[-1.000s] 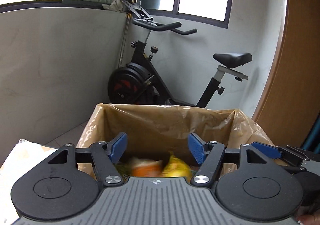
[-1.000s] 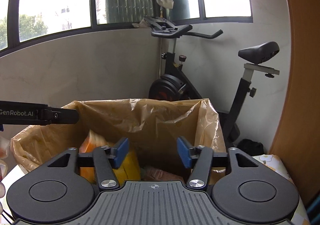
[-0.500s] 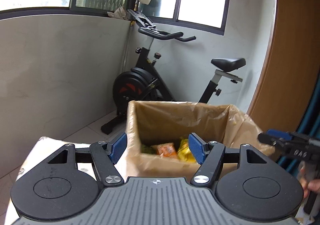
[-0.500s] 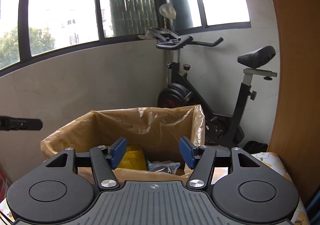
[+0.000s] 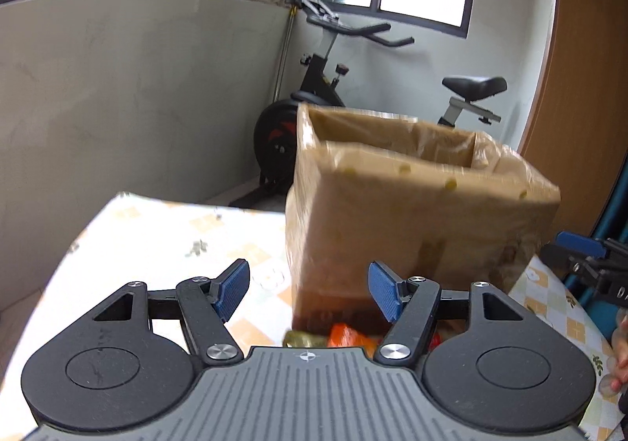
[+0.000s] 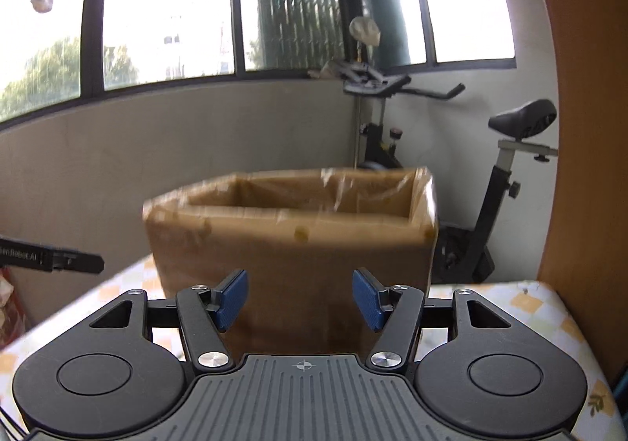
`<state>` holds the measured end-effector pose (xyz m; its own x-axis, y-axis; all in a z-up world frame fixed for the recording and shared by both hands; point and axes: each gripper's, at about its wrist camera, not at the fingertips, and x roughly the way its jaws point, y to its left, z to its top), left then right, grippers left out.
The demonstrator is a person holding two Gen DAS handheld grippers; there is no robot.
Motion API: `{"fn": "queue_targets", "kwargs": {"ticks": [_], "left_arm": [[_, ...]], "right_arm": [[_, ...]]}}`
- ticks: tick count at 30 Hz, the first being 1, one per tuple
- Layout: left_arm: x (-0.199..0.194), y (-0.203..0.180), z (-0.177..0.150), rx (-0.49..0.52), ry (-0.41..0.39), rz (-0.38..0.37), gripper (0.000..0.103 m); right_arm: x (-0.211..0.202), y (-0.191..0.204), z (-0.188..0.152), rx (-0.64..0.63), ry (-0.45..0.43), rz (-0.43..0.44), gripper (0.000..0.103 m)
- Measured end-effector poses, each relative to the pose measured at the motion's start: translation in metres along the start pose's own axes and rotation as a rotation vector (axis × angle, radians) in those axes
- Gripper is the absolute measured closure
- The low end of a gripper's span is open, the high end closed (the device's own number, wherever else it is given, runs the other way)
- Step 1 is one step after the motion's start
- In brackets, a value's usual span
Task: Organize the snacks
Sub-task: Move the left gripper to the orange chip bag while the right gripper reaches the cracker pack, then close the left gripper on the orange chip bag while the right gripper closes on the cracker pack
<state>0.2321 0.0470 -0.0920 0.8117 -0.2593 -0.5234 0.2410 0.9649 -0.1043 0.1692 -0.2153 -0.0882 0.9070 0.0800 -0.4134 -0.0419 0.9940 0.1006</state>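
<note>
My left gripper [image 5: 308,293] has its jaws spread wide with nothing between the blue pads, and my right gripper [image 6: 300,295] is the same, wide and empty. Just past my left jaws, low at the foot of the box, a few snack packets [image 5: 341,335] lie on the table, an orange one and a greenish one that I can make out, though they are blurred and partly hidden by my own body, so I cannot count them. Beyond them stands the cardboard box [image 5: 412,213], lined with a brownish plastic bag, upright on the checked tablecloth [image 5: 165,236]; from my right side I face its long wall [image 6: 298,268] squarely. From this height neither camera looks down into it, so what already sits inside I cannot tell. I judge the job only partly done: at least those loose packets beside the box are left to pick up and drop in. An exercise bike [image 6: 506,174] stands behind by the window wall.
</note>
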Motion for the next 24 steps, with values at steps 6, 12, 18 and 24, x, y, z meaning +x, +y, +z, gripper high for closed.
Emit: {"fn": "queue_targets", "kwargs": {"ticks": [6,12,18,24], "left_arm": [[0.015,-0.010,-0.037,-0.012,0.082,-0.014,0.033],[0.018,-0.015,-0.064,0.033,0.123,-0.004,0.033],[0.015,-0.005,-0.077,0.018,0.155,0.008,0.033],[0.018,-0.005,-0.084,0.020,0.171,0.014,0.033]], "right_arm": [[0.009,0.014,-0.055,-0.005,0.159,0.026,0.047],[0.026,0.039,-0.105,-0.032,0.339,0.073,0.047],[0.041,0.053,-0.119,-0.061,0.396,0.094,0.048],[0.051,0.058,-0.126,-0.079,0.430,0.100,0.048]]}}
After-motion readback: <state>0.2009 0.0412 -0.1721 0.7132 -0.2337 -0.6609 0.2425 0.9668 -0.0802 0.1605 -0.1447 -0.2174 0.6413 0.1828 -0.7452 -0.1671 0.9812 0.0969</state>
